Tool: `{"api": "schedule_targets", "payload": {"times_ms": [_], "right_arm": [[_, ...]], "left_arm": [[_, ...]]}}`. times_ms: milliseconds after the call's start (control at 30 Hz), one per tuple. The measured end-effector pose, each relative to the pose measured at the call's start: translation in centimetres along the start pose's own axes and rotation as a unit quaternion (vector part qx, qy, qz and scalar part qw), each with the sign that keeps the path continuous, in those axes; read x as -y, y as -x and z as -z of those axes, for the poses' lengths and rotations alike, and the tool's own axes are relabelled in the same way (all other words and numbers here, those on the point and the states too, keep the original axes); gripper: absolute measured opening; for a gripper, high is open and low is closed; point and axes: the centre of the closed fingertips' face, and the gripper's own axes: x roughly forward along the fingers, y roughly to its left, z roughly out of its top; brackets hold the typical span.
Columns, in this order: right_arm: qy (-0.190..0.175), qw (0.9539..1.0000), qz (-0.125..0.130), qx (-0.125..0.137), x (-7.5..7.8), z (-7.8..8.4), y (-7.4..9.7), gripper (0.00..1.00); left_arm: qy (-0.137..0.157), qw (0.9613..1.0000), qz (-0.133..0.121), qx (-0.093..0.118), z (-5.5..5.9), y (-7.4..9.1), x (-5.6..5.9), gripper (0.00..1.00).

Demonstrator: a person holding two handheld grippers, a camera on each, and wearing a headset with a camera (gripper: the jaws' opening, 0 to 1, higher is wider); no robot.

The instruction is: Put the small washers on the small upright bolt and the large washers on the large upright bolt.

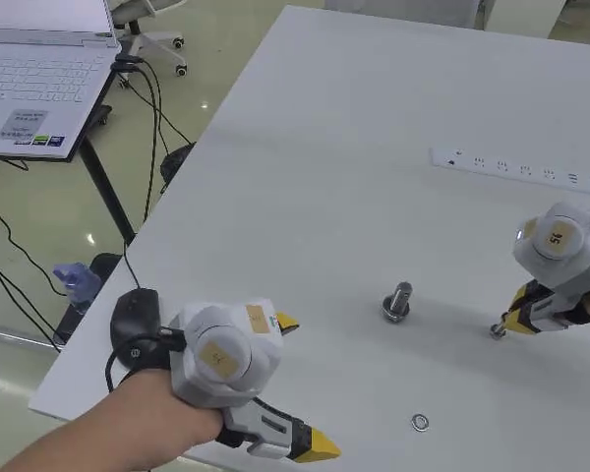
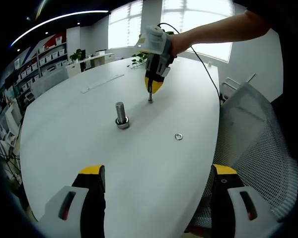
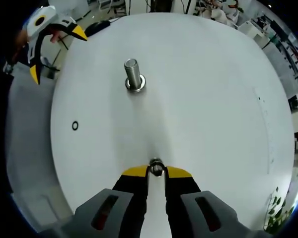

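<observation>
Right gripper (image 3: pixel 156 174) was angled down at the table (image 1: pixel 305 147), jaws pinched nearly together on the top of the small bolt (image 3: pixel 156 168), probably steadying it or seating a washer; couldn't tell if one sat in the pinch. Left gripper (image 2: pixel 157 173) hung spread wide over the near table edge, pointed forward. It looked staged for the loose washer (image 1: pixel 420 423) lying flat near the large bolt (image 1: pixel 398 300).
</observation>
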Motion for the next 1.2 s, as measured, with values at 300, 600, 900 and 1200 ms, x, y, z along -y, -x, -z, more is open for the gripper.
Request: {"api": "schedule_targets", "payload": {"times_ms": [300, 600, 900, 1200], "right_arm": [[-0.002, 1.0, -0.002, -0.006, -0.1, 0.4, -1.5, 0.13], [-0.003, 0.9999, -0.002, -0.011, -0.1, 0.6, -2.5, 0.13], [-0.004, 0.9999, -0.001, -0.009, -0.1, 0.7, -2.6, 0.13], [-0.002, 0.9999, -0.001, -0.014, -0.1, 0.4, -2.6, 0.13]], "left_arm": [[0.001, 1.0, 0.0, -0.001, 0.2, 0.1, -0.1, 0.87], [0.001, 1.0, 0.0, -0.003, 0.3, 0.0, 0.0, 0.87], [-0.004, 1.0, 0.0, -0.003, 0.3, -0.1, -0.1, 0.87], [-0.007, 1.0, -0.001, -0.004, 0.2, -0.1, -0.1, 0.87]]}}
